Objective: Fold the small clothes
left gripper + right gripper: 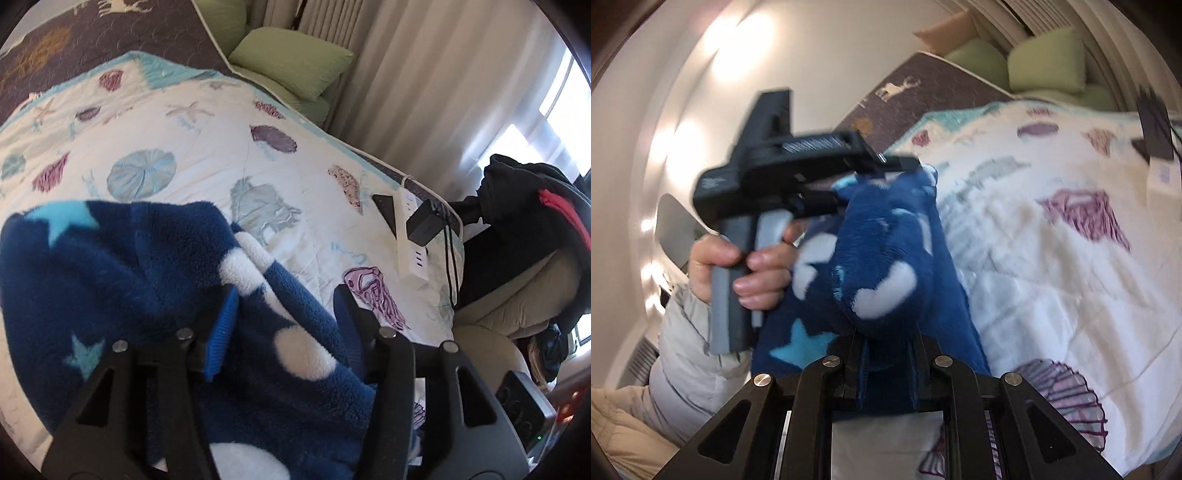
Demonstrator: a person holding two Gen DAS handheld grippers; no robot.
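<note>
Both jaws matter: my right gripper [888, 350] pinches the fleece [886, 258] tight, and my left gripper [284, 310] stands wide around its edge. I am lifting it off the bed [207, 155]. Next I lay it flat toward 12 o'clock.

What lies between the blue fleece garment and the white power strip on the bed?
In the left wrist view, only bare seashell-print quilt separates the garment from the power strip.
</note>
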